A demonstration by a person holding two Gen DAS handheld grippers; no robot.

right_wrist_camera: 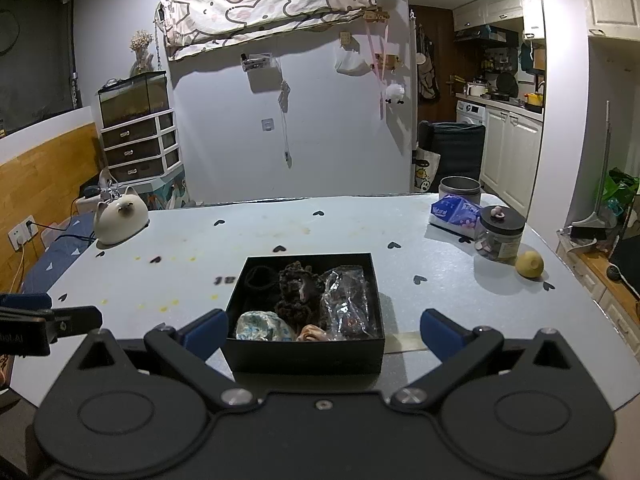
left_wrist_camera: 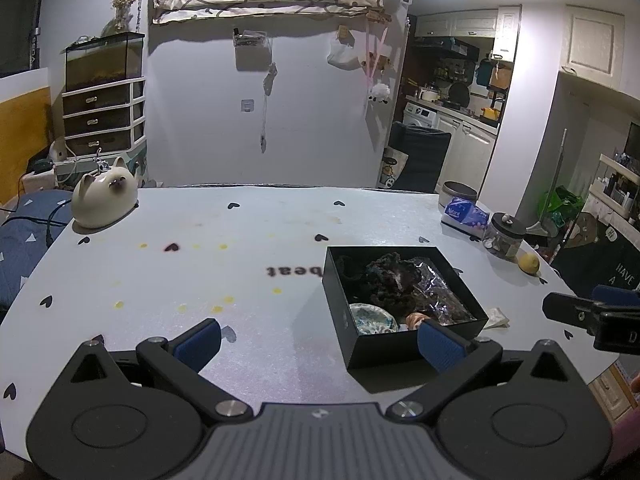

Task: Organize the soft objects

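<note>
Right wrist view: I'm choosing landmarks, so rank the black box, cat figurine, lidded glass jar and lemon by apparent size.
1. black box, though nearest the camera
2. cat figurine
3. glass jar, close to the figurine, so unsure
4. lemon

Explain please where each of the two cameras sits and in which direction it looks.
Left wrist view: sits on the left gripper, looks across the pale heart-printed table toward the wall; its open blue-padded fingers show, and the right gripper enters at the right edge.
Right wrist view: sits on the right gripper, faces the open black cardboard box of soft items straight on; the left gripper shows at the left edge.
Shared: box, cream cat-shaped ceramic pot, lemon.
</note>
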